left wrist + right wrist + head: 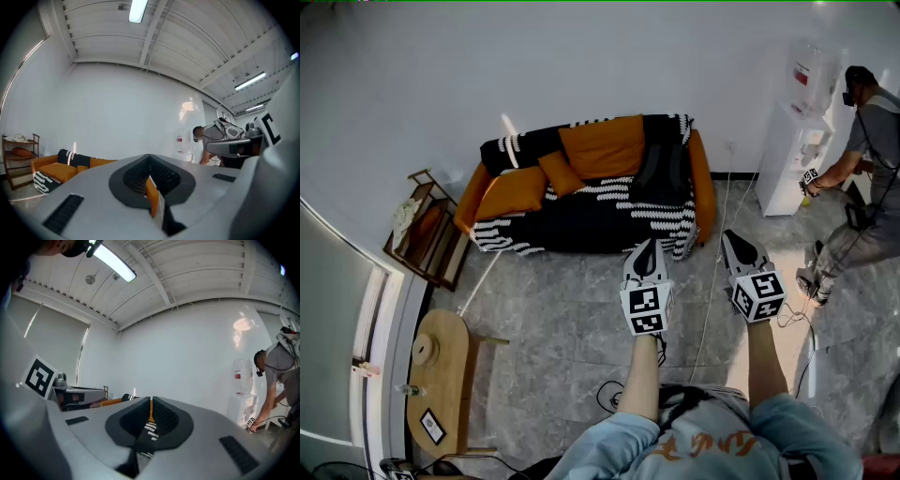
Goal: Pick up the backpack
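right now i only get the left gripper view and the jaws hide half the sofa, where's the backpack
observer: the backpack leans upright on the sofa, at its right end in the head view.
operator: anything on the floor on my way
observer: a white cable lies on the floor in front of that end of the sofa.
operator: is the right gripper ready to grab
observer: not yet, the right gripper is shut with nothing in it.
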Demonstrator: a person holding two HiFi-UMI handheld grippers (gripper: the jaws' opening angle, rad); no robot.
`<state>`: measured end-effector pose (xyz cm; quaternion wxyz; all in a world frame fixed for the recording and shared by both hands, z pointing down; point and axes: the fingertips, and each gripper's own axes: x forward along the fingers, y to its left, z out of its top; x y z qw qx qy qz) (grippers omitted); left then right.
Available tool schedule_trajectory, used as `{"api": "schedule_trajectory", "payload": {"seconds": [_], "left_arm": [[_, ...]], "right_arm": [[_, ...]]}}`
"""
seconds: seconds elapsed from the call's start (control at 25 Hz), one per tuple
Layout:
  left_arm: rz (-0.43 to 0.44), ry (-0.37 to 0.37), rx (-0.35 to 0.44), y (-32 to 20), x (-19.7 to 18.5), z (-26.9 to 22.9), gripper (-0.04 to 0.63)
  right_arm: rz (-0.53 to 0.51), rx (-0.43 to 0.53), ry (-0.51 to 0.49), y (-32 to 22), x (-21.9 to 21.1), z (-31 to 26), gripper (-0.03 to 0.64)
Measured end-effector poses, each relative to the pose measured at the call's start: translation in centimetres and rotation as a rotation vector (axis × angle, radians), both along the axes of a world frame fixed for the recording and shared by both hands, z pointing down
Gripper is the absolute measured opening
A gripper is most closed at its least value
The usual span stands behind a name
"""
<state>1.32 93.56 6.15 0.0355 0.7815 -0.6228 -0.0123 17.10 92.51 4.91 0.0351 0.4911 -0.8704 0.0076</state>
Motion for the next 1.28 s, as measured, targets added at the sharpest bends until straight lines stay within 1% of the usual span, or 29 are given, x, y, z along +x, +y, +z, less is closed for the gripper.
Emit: {"api": "schedule_trajectory", "payload": {"seconds": [0.28,0.48,0.72,0.88,1.04,1.28], "left_arm": [[0.001,0.005,-0.005,-1.8,-1.5,0.6,0.009],[0.006,0.014,-0.030,-3.4,-2.8,1.5,0.009],[-0.007,0.058,-0.071,-4.7,-4.5,3.7,0.009],[-0.031,0.098,-0.077,-6.4,-5.4,4.4,0.009],[-0.071,0.100,-0.061,-9.0,-7.0,4.4,0.009],[-0.136,0.086,-0.062,-15.0,-10.6,5.3,0.009]], "right_arm": [[-0.022,0.012,0.000,-1.6,-1.9,0.2,0.032],[-0.001,-0.013,-0.044,-3.3,-2.9,1.1,0.032],[0.010,-0.071,-0.020,-5.1,-3.3,3.0,0.032],[-0.019,-0.074,0.020,-7.3,-3.9,3.2,0.032],[-0.065,-0.058,0.016,-10.8,-5.2,2.9,0.032],[-0.105,-0.061,-0.025,-18.4,-7.5,4.1,0.032]]}}
